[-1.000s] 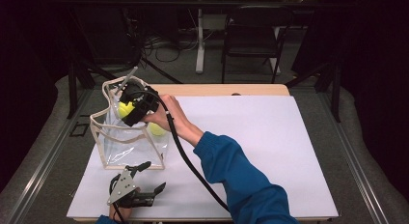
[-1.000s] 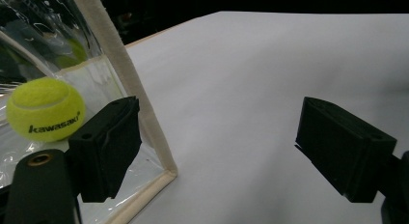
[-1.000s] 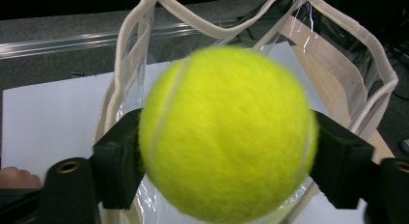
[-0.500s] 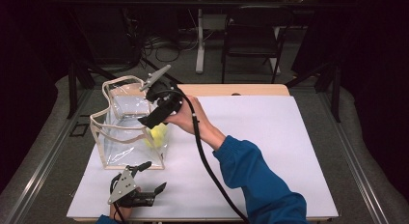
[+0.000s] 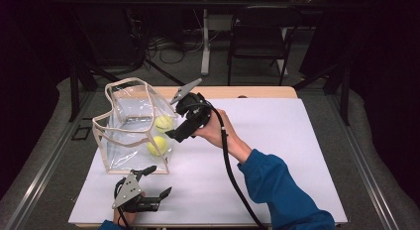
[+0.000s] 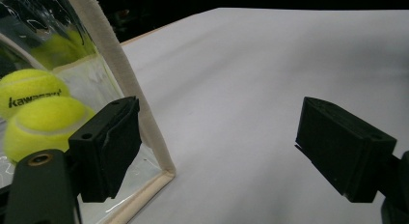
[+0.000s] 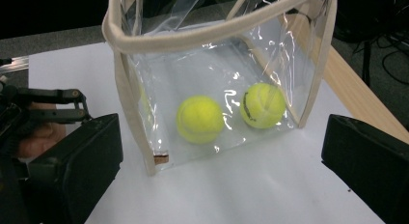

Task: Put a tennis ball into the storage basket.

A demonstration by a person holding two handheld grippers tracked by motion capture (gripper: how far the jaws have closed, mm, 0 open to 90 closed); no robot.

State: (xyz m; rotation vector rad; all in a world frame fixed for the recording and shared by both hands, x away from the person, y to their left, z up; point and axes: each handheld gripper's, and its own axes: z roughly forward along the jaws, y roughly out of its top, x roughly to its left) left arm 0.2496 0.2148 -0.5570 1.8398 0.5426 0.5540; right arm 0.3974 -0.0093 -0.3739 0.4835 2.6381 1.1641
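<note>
A clear plastic bag (image 5: 130, 122) with beige trim stands open on the white sheet at the left. Two yellow tennis balls (image 5: 164, 123) (image 5: 157, 145) lie on its floor, also seen through its wall as balls (image 7: 199, 119) (image 7: 262, 105). My right gripper (image 5: 178, 133) hovers just right of the bag and points at its side. Its jaws have just been opening and stand wide with nothing between them (image 7: 222, 161). My left gripper (image 5: 157, 181) rests open near the front edge, by the bag's front corner (image 6: 144, 118).
The white sheet (image 5: 277, 141) covers the table, and a wooden strip (image 5: 257, 92) shows along its far edge. A chair (image 5: 257, 41) and a desk leg stand beyond the table. The right gripper's black cable (image 5: 233, 175) trails over the sheet.
The right gripper held a tennis ball over the bag's mouth, let it go, and drew back to the right of the bag. Two balls now lie inside. The left gripper stayed put.
</note>
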